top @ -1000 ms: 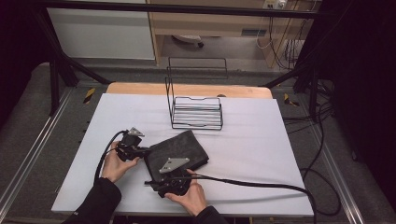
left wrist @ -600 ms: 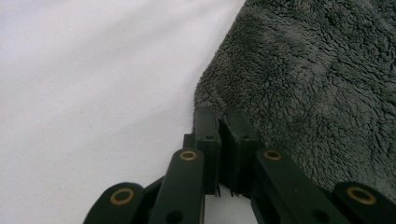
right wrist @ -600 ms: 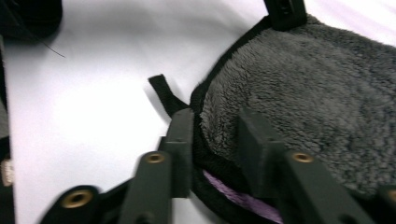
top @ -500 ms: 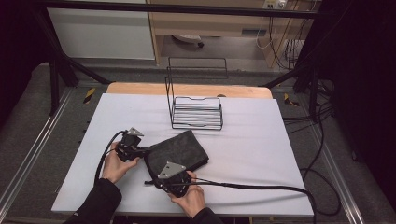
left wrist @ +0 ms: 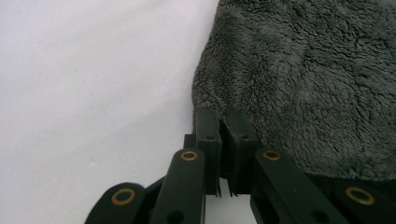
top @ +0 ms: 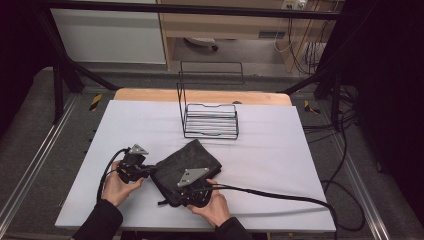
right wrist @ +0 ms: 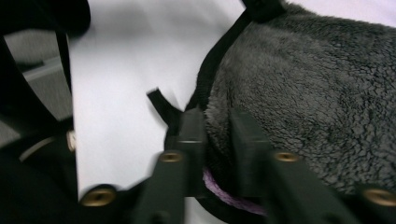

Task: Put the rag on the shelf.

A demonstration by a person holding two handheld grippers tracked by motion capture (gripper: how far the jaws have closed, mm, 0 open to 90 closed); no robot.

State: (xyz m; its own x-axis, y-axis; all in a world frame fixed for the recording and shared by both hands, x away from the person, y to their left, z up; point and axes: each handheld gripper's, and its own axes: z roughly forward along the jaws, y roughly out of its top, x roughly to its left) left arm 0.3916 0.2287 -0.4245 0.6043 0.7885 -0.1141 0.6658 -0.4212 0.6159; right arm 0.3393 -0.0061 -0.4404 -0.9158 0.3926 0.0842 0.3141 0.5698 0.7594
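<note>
Overhead, white tabletop (top: 280,150), both grippers' jaws clamped on grey fleece (top: 187,162), dark room.

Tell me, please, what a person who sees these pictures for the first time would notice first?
The eye falls first on the dark grey fluffy folded cloth near the front of the white table, with the left gripper shut on its edge and the right gripper pinching its near edge. Behind it, at the back middle of the table, stands the empty black wire rack.
</note>
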